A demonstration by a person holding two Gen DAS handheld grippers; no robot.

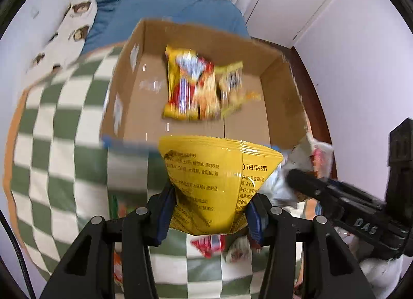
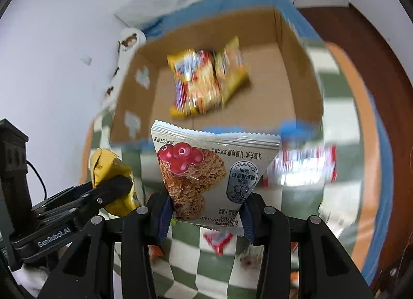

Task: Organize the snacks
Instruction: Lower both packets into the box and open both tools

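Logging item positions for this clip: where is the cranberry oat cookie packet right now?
The cranberry oat cookie packet is clamped in the right gripper, held above the checkered cloth just before the cardboard box.

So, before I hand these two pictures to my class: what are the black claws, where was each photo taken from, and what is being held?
The claws are hand-held two-finger grippers, each carrying a camera that looks along its fingers. In the left camera's picture, the left gripper pinches a yellow snack packet. In the right camera's, the right gripper pinches a cranberry oat cookie packet. Ahead, on a green checked cloth, stands an open cardboard box with blurred yellow snack bags inside.
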